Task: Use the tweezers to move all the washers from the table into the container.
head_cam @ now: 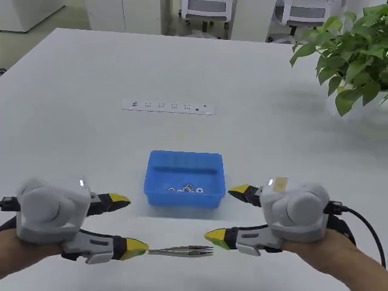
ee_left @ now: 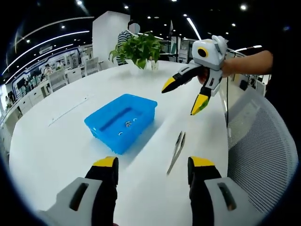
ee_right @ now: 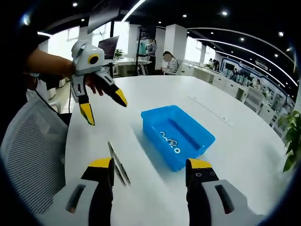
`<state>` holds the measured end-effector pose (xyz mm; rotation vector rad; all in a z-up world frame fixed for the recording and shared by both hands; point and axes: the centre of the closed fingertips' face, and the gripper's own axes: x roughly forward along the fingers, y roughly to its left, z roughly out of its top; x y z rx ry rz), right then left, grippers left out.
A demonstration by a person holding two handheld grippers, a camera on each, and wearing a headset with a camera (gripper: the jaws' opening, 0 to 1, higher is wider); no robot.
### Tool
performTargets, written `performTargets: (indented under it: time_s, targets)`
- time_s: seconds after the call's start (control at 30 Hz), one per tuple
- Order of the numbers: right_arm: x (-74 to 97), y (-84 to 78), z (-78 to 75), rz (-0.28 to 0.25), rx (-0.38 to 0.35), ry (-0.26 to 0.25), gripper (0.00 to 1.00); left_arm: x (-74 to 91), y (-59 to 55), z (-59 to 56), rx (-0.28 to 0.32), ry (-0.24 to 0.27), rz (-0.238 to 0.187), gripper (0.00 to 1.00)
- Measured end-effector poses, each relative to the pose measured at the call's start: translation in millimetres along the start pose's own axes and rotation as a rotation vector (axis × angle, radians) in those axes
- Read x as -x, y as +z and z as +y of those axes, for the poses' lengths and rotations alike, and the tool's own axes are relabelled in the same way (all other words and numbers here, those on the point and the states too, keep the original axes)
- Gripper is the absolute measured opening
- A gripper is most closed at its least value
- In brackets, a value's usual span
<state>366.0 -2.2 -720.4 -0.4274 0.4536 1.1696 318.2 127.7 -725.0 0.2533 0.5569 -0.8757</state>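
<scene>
Head view of a white table [head_cam: 182,79], with two hand-held grippers raised side by side above its near edge.

Left gripper [head_cam: 127,223]: jaws spread wide, yellow tips pointing right, nothing between them.

Right gripper [head_cam: 225,213]: jaws likewise spread wide, yellow tips pointing left, nothing between them. Seen in the left gripper view as lifted clear of the table surface.

Tweezers [head_cam: 180,250]: flat on the table, in the grasp of neither gripper. In the head view, placed between the lower jaw tips of the two grippers and just beside the left one; contact there not determinable. In both gripper views, lying on bare table ahead of the jaws.

Container [head_cam: 182,201]: blue, rectangular, open-topped, resting on the table just beyond the tweezers and roughly centred between the grippers.

Washers [head_cam: 187,189]: small metal cluster on the container floor, toward its near wall.

Background: white power strip [head_cam: 168,107] flat on the table, well beyond the container; leafy green plant [head_cam: 351,54] at the far right; office chairs [head_cam: 206,9] past the far edge.
</scene>
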Motion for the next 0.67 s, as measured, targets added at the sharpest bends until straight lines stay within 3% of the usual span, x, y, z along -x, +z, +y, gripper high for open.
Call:
performTargets:
  time_s: [0.2, 0.3, 0.67]
  targets:
    - [18.1, -1.6, -7.7, -0.019, -0.037, -0.042, 0.76, 8.6, 16.4, -1.4, 0.023, 0.052, -0.056, 0.78]
    - [27.8, 0.9, -10.1, -0.042, -0.052, -0.067, 0.79, 11.9, 20.3, -1.6, 0.029, 0.068, -0.067, 0.81]
    - [43.4, 1.0, -4.2, -0.088, -0.086, -0.084, 1.0, 22.9, 32.4, -5.3, 0.051, 0.106, -0.105, 0.99]
